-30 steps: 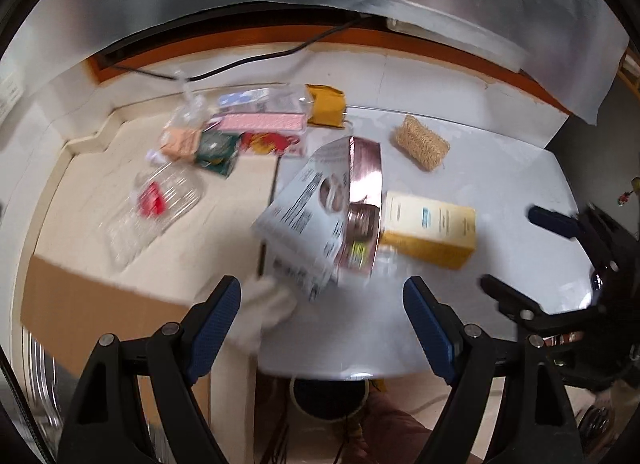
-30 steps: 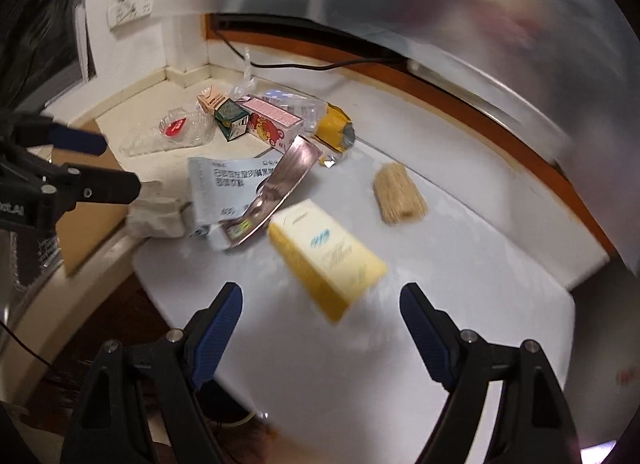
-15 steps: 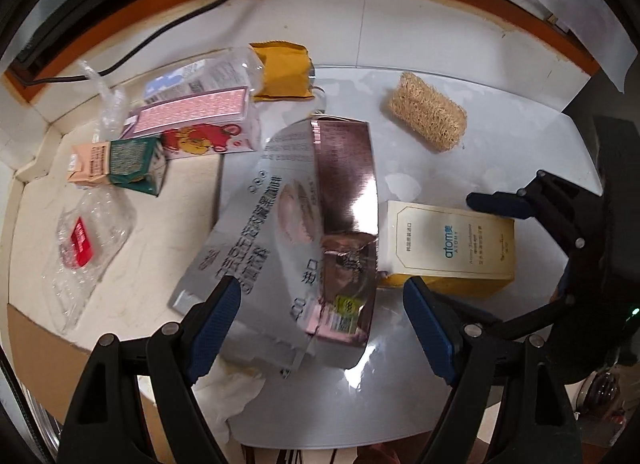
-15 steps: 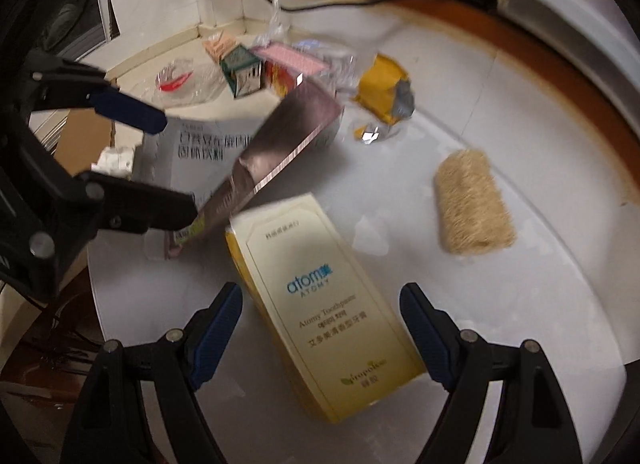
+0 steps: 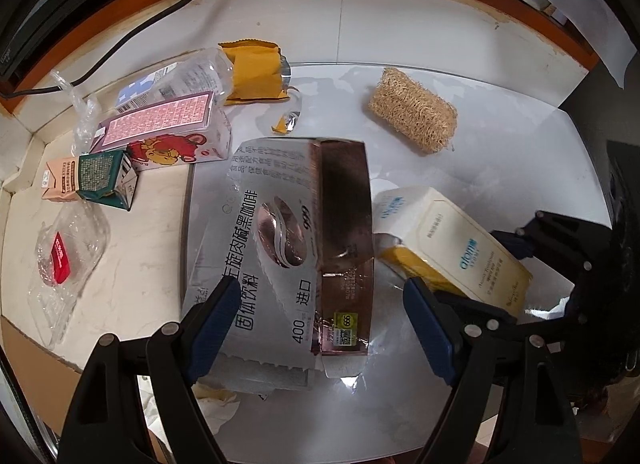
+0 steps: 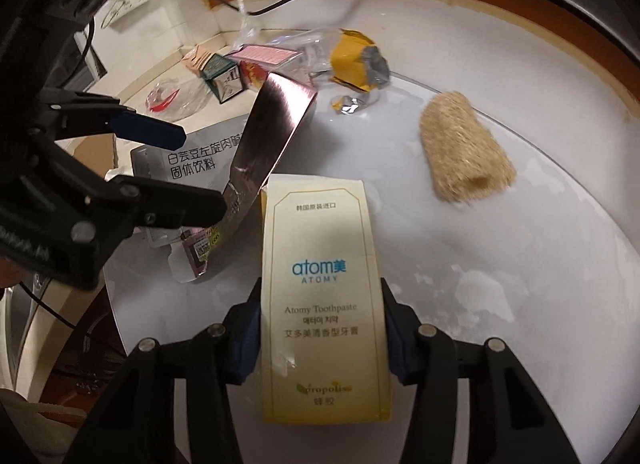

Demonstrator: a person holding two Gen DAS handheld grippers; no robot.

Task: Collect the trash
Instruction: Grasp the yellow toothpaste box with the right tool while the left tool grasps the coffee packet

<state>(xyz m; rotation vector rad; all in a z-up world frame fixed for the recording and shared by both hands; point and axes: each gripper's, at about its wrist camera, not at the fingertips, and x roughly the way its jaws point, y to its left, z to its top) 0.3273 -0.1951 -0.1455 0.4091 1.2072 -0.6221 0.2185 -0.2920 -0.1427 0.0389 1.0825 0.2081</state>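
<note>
White round tabletop holds scattered trash beside a cream counter. Right gripper is closing its jaws around a cream and yellow toothpaste box, whose long sides sit against both blue pads. Left gripper hangs with jaws spread wide over a flattened silver and copper drink carton, touching nothing. Nearby lie a loofah sponge, a yellow wrapper and small cartons.
</note>
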